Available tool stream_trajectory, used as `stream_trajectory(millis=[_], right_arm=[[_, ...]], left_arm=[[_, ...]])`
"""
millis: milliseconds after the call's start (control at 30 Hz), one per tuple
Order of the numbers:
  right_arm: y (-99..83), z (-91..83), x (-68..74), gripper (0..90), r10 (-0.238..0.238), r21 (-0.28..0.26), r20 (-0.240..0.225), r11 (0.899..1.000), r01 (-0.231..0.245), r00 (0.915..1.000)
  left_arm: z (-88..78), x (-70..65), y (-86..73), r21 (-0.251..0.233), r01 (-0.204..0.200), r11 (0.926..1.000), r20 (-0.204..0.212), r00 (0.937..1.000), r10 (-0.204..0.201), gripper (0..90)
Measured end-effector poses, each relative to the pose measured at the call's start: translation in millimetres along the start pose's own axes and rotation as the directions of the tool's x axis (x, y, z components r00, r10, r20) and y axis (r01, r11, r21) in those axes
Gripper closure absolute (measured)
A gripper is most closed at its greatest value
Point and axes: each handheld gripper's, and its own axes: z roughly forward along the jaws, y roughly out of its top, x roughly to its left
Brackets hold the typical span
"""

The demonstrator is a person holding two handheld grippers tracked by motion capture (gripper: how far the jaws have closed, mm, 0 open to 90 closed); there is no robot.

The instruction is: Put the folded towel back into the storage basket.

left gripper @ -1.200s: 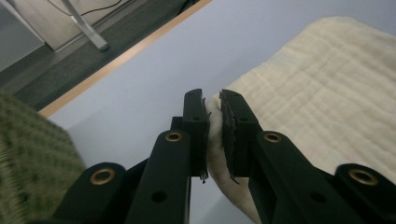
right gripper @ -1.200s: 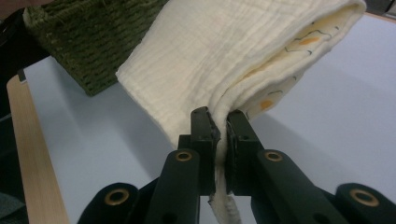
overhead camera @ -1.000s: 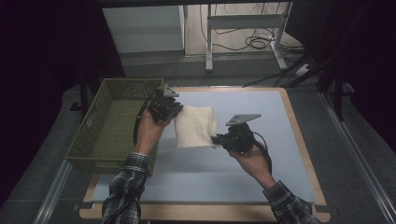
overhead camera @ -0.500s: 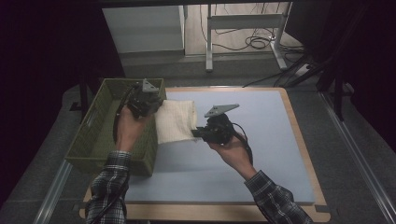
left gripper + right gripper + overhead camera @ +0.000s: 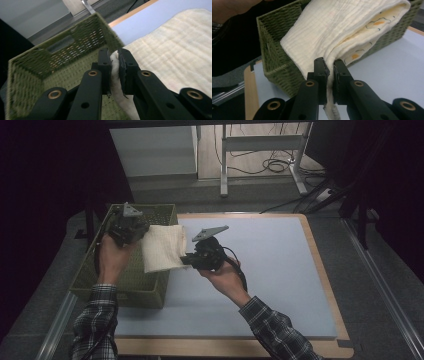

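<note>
— What's the cloth (image 5: pixel 161 249) like?

— Cream, crinkled, soft and folded in layers; it hangs above the near-right rim of the green woven basket (image 5: pixel 125 290) at the left of the pale blue mat (image 5: pixel 260 270), stretched between both grippers.

— And the grips?

— The left gripper (image 5: pixel 113 66) is clamped on one edge over the basket's inside; the right gripper (image 5: pixel 329 68) is pinched tight on the folded edge just right of the basket.

— Any difference between the views?

— The right gripper view shows a printed inner layer — orange shapes, dark outlines; the high view gives the basket's box shape and the mat's wooden border (image 5: pixel 320 270).
</note>
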Motion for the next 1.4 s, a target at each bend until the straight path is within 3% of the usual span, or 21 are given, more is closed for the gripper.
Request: stream_trajectory(millis=[400,933,1133,1400], right_arm=[[13.4,36.5,20.2,83.1,-0.002,0.009,-0.054,1.000,0.002,0.9986],[22.9,100.6,65.6,83.0,-0.004,0.058,-0.107,0.998,0.010,0.9942],[12.8,112.9,74.1,82.6,-0.013,0.099,-0.091,0.995,0.022,0.9958],[-2.4,107.2,69.6,82.1,0.014,0.121,-0.061,0.993,-0.006,0.9981]], left_arm=[[-16.6,29.3,-29.2,0.026,0.041,0.9988,-0.052,0.9978,-0.040,81.0],[-30.9,61.5,-74.4,0.060,0.110,0.9921,-0.097,0.9899,-0.104,81.1],[-21.1,60.5,-87.5,0.084,0.120,0.9893,-0.074,0.9908,-0.114,81.1],[0.7,45.0,-89.2,0.110,0.093,0.9895,-0.029,0.9955,-0.091,80.9]])
